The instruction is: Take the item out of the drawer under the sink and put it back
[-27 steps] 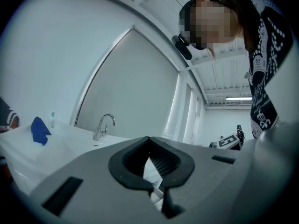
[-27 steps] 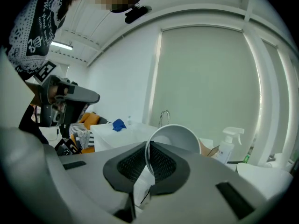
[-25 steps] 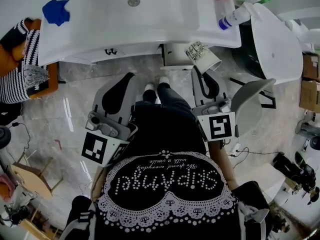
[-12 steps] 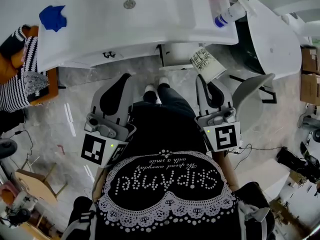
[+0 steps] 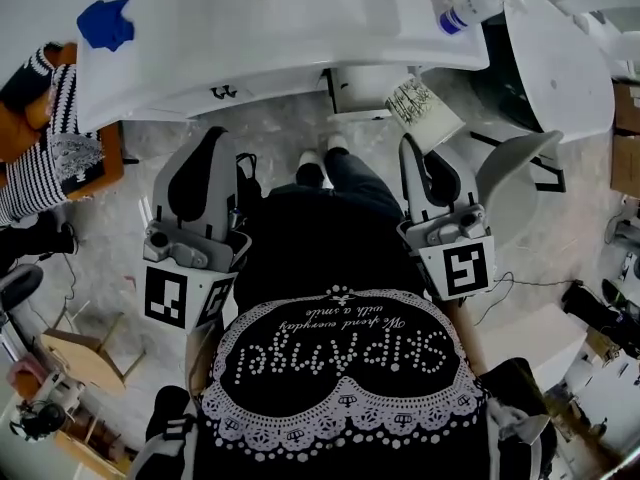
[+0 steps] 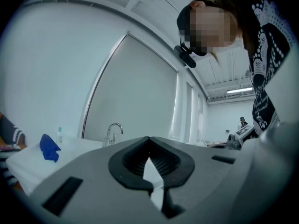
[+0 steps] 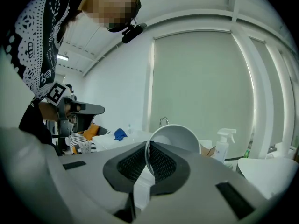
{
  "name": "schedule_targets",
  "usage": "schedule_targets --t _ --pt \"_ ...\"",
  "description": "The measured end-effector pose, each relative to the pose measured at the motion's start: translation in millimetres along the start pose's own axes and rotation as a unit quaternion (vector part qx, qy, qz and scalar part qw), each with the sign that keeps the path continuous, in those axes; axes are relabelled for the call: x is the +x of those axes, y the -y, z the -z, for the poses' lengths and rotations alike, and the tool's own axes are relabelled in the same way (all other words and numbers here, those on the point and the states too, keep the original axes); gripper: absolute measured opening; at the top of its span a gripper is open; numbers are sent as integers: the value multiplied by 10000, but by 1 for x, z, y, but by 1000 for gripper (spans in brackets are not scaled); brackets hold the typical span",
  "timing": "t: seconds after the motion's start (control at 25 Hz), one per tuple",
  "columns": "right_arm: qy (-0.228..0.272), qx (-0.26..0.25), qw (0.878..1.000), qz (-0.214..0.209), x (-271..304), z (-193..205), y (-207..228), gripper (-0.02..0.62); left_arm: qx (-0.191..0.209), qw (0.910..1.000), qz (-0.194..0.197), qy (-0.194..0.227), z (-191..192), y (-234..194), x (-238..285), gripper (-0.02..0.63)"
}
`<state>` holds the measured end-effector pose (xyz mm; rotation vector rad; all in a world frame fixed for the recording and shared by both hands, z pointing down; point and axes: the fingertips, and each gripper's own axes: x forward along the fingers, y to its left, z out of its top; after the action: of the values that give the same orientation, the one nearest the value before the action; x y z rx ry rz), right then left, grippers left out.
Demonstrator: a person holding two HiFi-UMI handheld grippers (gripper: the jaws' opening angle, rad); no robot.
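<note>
While the person stands facing the white sink (image 5: pixel 300 38), the right gripper (image 5: pixel 420 153) is closed on the rim of a white cup (image 5: pixel 425 113) with a dark pattern on its side. It holds the cup in the air just in front of the sink's front edge, tipped so that the mouth faces back along the jaws. The left gripper (image 5: pixel 210 138) is level beside the person's legs, its jaws closed together with nothing between them. A blue cloth (image 5: pixel 105 23) lies on the worktop left of the basin, and a spray bottle (image 5: pixel 470 13) stands at the right.
</note>
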<state>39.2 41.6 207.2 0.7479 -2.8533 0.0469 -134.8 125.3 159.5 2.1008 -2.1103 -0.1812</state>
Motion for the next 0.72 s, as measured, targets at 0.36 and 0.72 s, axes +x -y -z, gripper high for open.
schedule_targets --t 0.36,0.72 --pt "31 17 9999 -163 3 -3 -9 26 182 9995 -200 132 -7 -11 -16 5" --pt "-54 79 9998 -153 2 6 -10 26 184 9997 -151 99 -9 -8 -23 5"
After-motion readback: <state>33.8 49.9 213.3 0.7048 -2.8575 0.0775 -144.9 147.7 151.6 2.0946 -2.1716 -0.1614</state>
